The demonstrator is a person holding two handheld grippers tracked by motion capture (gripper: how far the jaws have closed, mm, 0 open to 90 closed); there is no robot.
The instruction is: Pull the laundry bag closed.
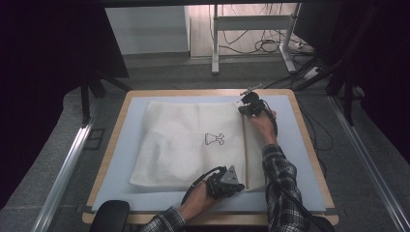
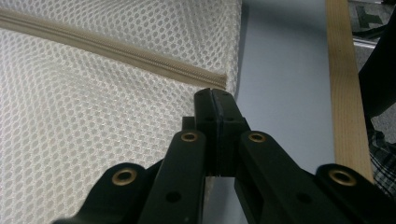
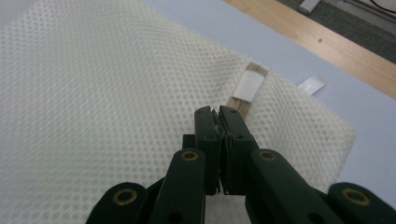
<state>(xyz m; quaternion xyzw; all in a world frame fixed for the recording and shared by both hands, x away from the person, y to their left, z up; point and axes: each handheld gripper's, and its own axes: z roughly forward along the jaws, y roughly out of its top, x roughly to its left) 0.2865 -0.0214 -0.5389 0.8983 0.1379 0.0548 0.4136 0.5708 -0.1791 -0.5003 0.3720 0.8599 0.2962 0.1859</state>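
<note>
A white mesh bag [image 1: 188, 145] lies flat on the worktop [image 1: 121, 145], its zipper [image 1: 245, 150] running near-to-far along the right edge. The left hand-held gripper [image 1: 237, 185] is closed at the near end, the right hand-held gripper [image 1: 247, 109] closed at the far end, seemingly pinching the pull.

White mesh bag [image 1: 188, 145], beige zip [image 2: 116, 53].
</note>
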